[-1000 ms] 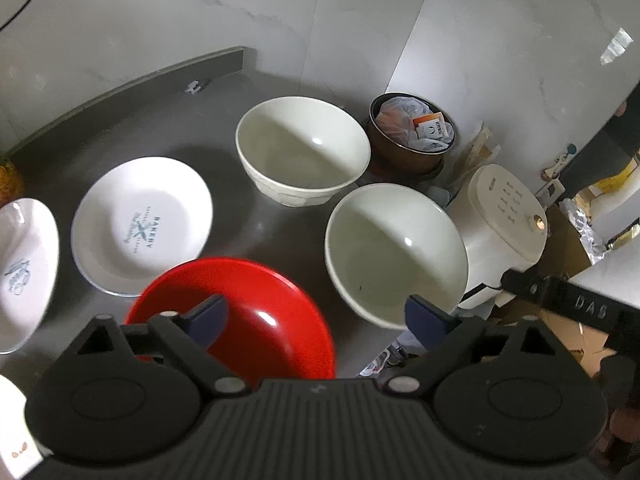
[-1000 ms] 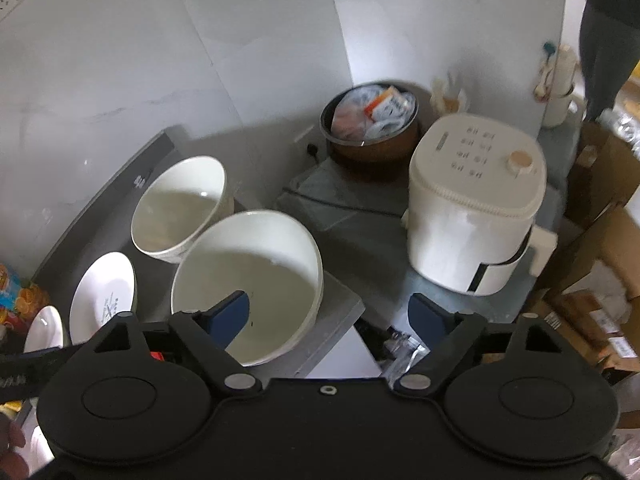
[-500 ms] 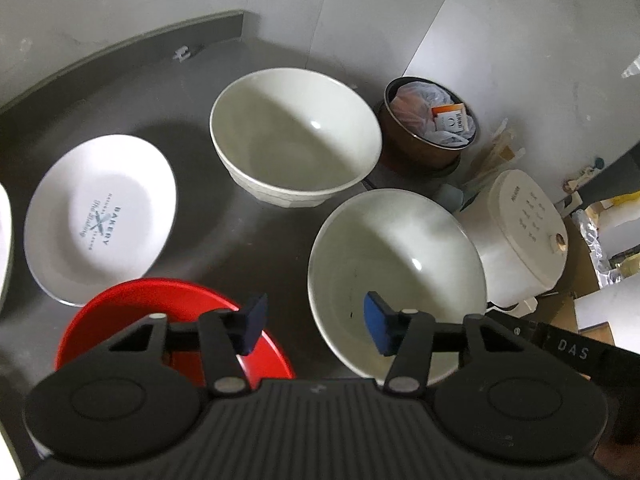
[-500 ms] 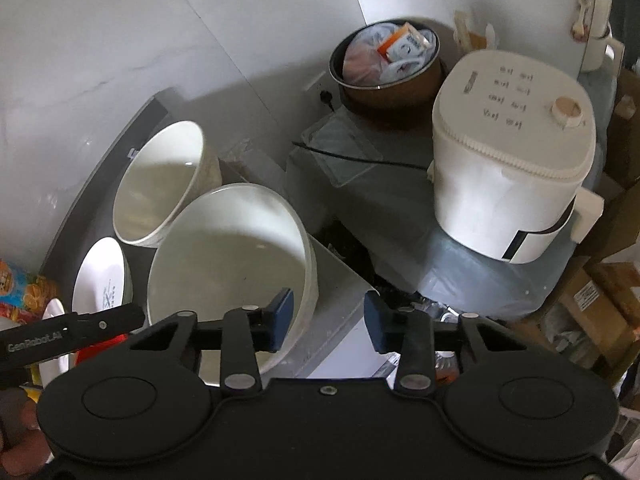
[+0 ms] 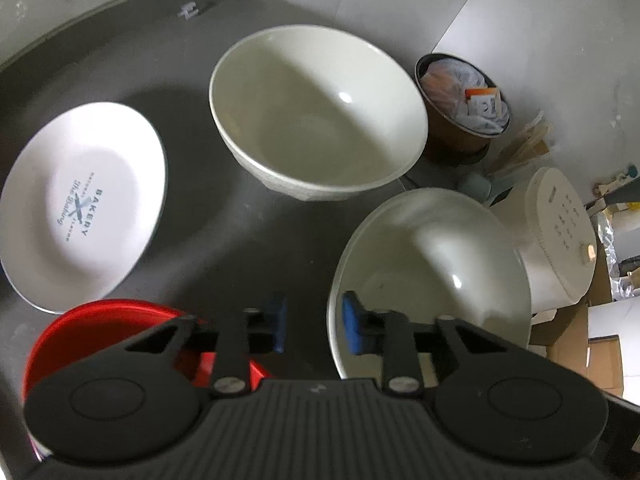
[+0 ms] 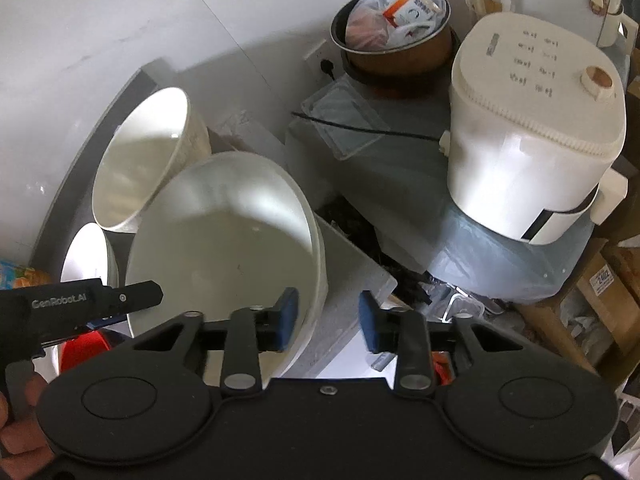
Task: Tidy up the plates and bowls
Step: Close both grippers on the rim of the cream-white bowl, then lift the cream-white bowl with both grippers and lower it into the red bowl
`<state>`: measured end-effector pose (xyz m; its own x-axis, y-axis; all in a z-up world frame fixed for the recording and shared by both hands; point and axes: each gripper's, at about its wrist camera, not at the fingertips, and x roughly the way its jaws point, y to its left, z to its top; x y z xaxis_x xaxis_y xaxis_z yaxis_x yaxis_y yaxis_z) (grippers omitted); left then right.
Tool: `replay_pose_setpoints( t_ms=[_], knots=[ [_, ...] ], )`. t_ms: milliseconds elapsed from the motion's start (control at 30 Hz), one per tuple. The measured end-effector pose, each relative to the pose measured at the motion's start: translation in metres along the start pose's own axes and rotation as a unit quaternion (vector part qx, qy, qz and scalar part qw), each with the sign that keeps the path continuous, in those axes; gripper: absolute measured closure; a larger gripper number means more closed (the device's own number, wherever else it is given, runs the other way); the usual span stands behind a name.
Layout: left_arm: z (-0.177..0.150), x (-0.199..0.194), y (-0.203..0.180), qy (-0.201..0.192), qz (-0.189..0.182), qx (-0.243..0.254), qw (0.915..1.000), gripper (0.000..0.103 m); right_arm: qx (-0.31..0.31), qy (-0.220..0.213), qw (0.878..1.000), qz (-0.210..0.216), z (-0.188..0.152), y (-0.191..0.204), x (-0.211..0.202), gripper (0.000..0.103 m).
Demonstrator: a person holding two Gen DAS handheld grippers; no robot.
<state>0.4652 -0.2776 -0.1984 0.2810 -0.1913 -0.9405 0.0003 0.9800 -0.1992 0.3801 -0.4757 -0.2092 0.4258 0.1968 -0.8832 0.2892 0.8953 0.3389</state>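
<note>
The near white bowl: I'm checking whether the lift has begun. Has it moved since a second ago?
Cannot tell. Both cameras moved. In the right wrist view the near white bowl sits beside the far white bowl, at the counter edge, as before.

Dim light, fisheye warp, slight blur

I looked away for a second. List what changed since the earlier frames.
Both claws narrowed and moved onto the near white bowl: the left claw now straddles its left rim, the right claw its right rim. Neither looks clamped yet. The far bowl, bakery plate and red plate stayed put.
</note>
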Motion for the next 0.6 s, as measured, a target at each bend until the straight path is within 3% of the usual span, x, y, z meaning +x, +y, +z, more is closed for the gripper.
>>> replay_pose_setpoints(
  t_ms=[100,167,267,600],
  knots=[
    [0.000,0.008,-0.001,0.007,-0.009,0.002,0.9999,0.090,-0.007,-0.007,1.000,0.014,-0.001,0.002,0.001,0.088],
    [-0.001,0.008,-0.003,0.009,-0.014,0.005,0.9998,0.094,-0.016,-0.012,1.000,0.007,-0.002,0.007,0.000,0.089],
    [-0.003,-0.001,-0.009,-0.002,-0.005,0.021,0.9998,0.094,-0.020,-0.025,0.999,0.006,-0.004,0.012,-0.006,0.089],
    [-0.009,-0.048,0.001,-0.041,-0.035,0.014,0.9984,0.094,-0.017,-0.060,0.998,0.027,-0.020,0.024,-0.038,0.089]
  ],
)
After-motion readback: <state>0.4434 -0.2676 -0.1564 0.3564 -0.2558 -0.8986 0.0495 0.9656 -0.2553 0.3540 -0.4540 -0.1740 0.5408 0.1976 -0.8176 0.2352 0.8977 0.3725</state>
